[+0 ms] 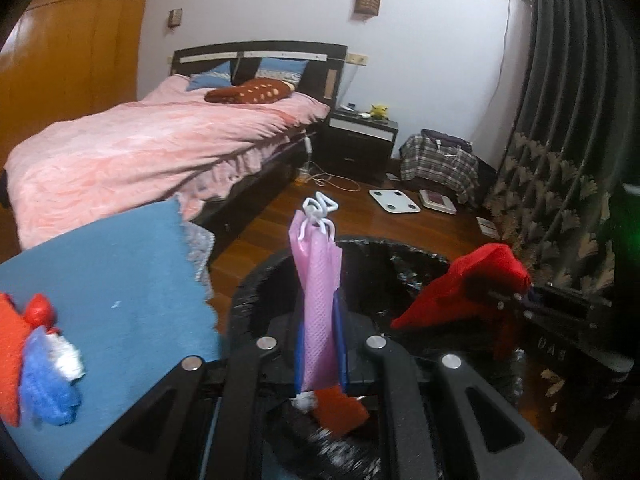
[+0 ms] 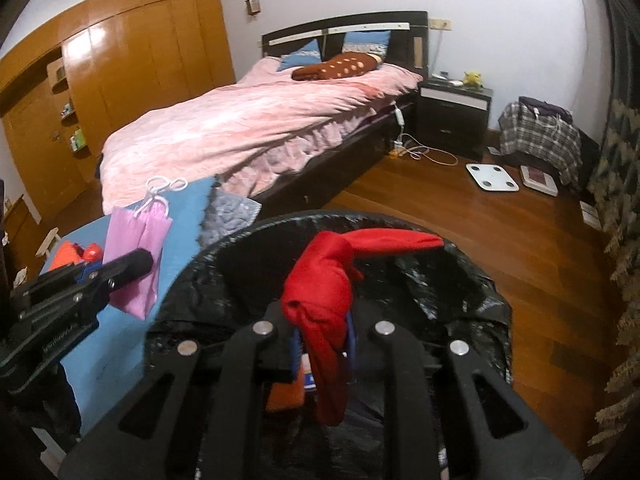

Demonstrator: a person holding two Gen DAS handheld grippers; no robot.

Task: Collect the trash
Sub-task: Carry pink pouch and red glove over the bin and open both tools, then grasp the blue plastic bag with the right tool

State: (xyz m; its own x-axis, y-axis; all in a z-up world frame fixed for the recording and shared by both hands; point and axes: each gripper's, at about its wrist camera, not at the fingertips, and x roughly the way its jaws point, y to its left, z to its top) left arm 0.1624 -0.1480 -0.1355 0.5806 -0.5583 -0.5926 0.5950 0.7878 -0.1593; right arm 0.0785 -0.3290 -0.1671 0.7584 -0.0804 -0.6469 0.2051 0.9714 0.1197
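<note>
A bedroom with a pink-covered bed (image 2: 256, 120) and a dark wooden floor (image 2: 500, 232). In the foreground stands a round bin lined with a glossy black plastic bag (image 2: 460, 292), its mouth open.

The left gripper (image 1: 320, 344) is clamped on a flat pink mesh pouch with a white cord loop at its top (image 1: 318, 280). The pouch stands upright between the blue pads, held over the near edge of the bin. The right gripper (image 2: 326, 344) has a crumpled red cloth (image 2: 332, 276) between its pads, hanging above the open mouth of the bin. Its jaws are nearly together around the cloth, but whether they press it firmly or have begun to let go cannot be told.

Inside the bin, an orange-red piece (image 1: 340, 410) already lies at the bottom, so some trash seems collected. To the left, on a blue cloth-covered surface (image 1: 120, 304), a small heap of red, blue and white scraps (image 1: 40, 360) remains. By this view the task looks partway done: both held items are not yet dropped in, and the heap is left to fetch.
</note>
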